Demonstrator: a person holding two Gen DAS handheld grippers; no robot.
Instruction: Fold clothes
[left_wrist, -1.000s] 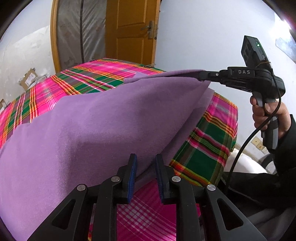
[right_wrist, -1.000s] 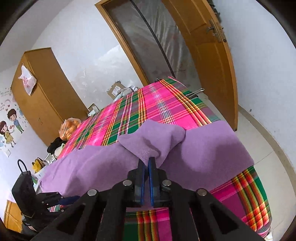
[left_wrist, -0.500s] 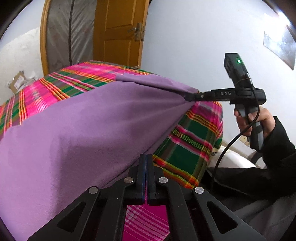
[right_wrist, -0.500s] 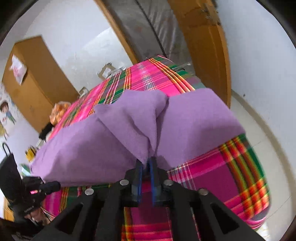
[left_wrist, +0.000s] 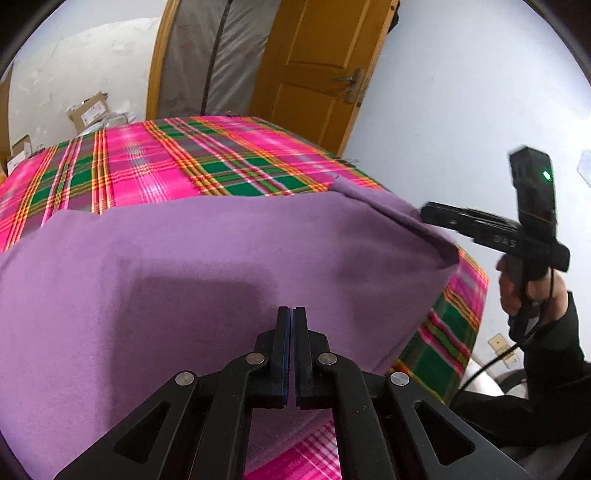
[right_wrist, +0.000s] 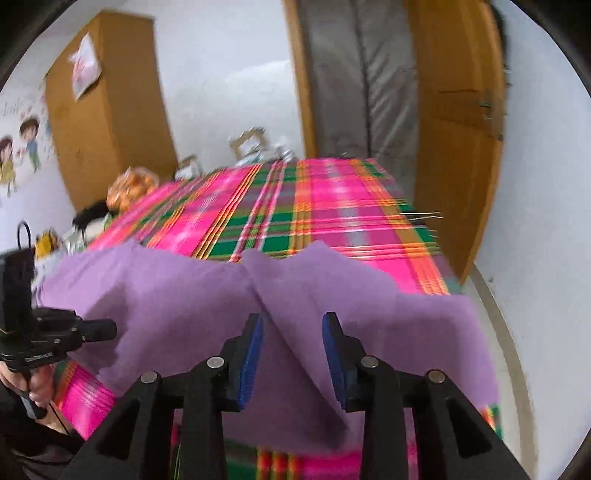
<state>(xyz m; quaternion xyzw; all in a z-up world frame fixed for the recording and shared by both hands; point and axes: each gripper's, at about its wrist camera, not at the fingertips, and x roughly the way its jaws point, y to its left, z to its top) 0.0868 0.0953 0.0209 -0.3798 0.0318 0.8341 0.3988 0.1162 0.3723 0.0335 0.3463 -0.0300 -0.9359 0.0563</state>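
Observation:
A purple cloth (left_wrist: 221, 258) lies spread over the near end of a surface with a pink and green plaid cover (left_wrist: 147, 166). My left gripper (left_wrist: 291, 312) is shut, pinching the cloth's near edge; in the right wrist view the left gripper (right_wrist: 110, 328) meets the cloth's left edge. My right gripper (right_wrist: 293, 321) has its jaws opening. A raised fold of the purple cloth (right_wrist: 184, 295) runs between the blue pads (right_wrist: 255, 350), which no longer press on it. In the left wrist view the right gripper (left_wrist: 424, 216) points at the cloth's far right corner.
A wooden door (left_wrist: 314, 74) and a grey covered doorway stand beyond the plaid cover (right_wrist: 332, 206). A wooden wardrobe (right_wrist: 107, 110), cardboard boxes (left_wrist: 88, 110) and a bag of orange fruit (right_wrist: 129, 184) sit at the far side. A hand in a dark sleeve (left_wrist: 517, 291) holds the right gripper.
The left jaws closed on the cloth's near edge. The right jaws, shut on a bunched fold before, have spread apart, and the cloth has sunk flatter onto the plaid cover.

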